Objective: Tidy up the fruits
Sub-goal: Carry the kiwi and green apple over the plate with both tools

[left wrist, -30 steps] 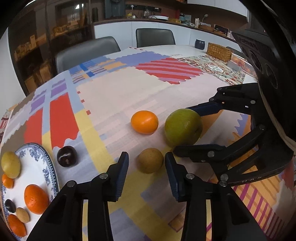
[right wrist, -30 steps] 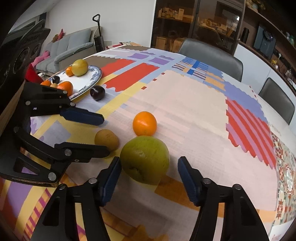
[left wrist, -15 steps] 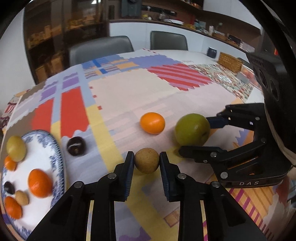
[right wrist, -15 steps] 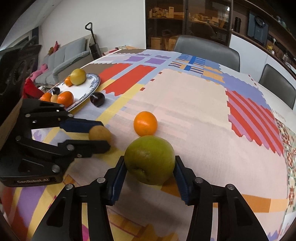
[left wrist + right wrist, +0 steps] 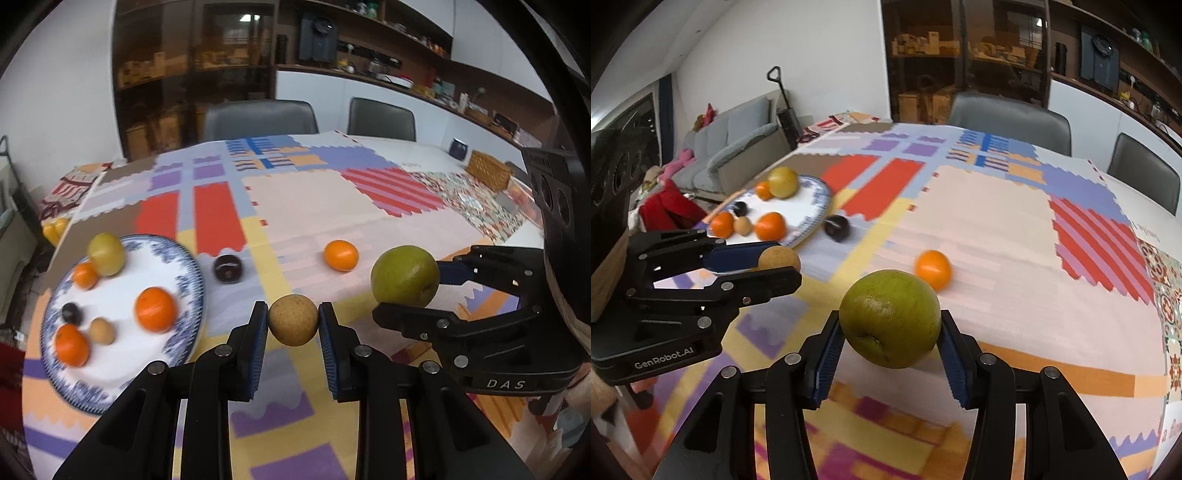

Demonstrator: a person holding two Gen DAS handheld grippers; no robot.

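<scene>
The left gripper [image 5: 293, 325] is clenched on a small round brown fruit [image 5: 293, 319], its blue pads pressed to either side; a second ago those jaws stood apart around the fruit as it lay on the cloth. Beside it, to its right, the right gripper [image 5: 891, 345] grasps the large green pear [image 5: 890, 318], which a second ago sat untouched between spread fingers. Both fruits now hang clear of the patchwork tablecloth [image 5: 332, 199], so both picks look done and the carry has begun.

Just ahead and left of the left gripper lies the blue-rimmed plate [image 5: 192, 295], nearer and fuller in its view than a second ago. It already bears a yellow-green fruit [image 5: 106, 253], three oranges, a small brown fruit and a small dark one. The plate appears to be the gathering place, so the next step is probably to set both fruits on its bare white part, the pear where it cannot roll.

Farther out, two fruits are left on the cloth: a dark plum [image 5: 228, 268] just beyond the plate's rim, and a loose orange [image 5: 341, 255] ahead, between the two grippers.
</scene>
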